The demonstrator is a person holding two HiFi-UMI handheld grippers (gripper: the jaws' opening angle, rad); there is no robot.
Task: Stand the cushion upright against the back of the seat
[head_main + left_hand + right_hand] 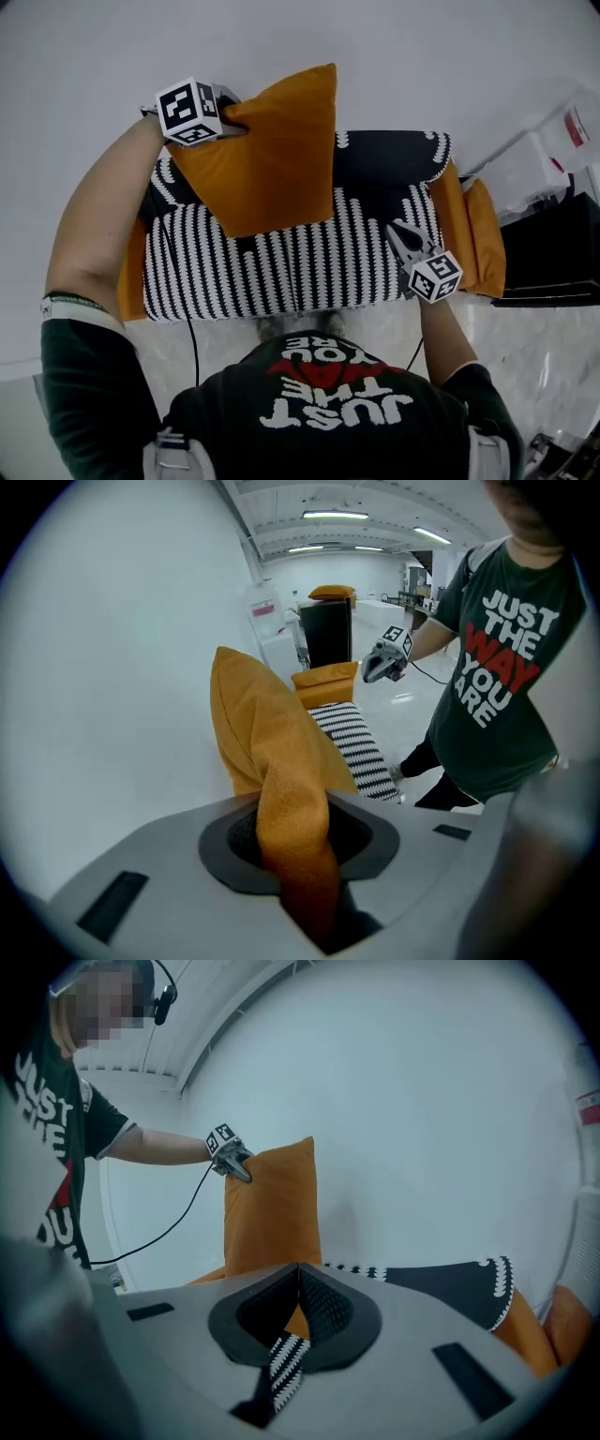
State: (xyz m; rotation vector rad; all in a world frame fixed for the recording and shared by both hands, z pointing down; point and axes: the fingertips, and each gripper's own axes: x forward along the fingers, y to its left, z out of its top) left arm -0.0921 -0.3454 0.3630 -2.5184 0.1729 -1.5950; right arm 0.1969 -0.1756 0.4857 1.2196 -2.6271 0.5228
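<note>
The left gripper (228, 117) has its fingers (234, 841) pinched on the top corner of the plump orange fabric cushion (267, 159), held upright over the black-and-white striped upholstered seat (281, 267). The right gripper (405, 240) has its fingers (323, 1312) pressed together above the seat's front right.

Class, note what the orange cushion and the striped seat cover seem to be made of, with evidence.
Cushion: soft matte fabric, perhaps suede-like; it bunches where pinched. Seat cover: matte woven or knitted textile, judging by its patterned stripes; uncertain.
</note>
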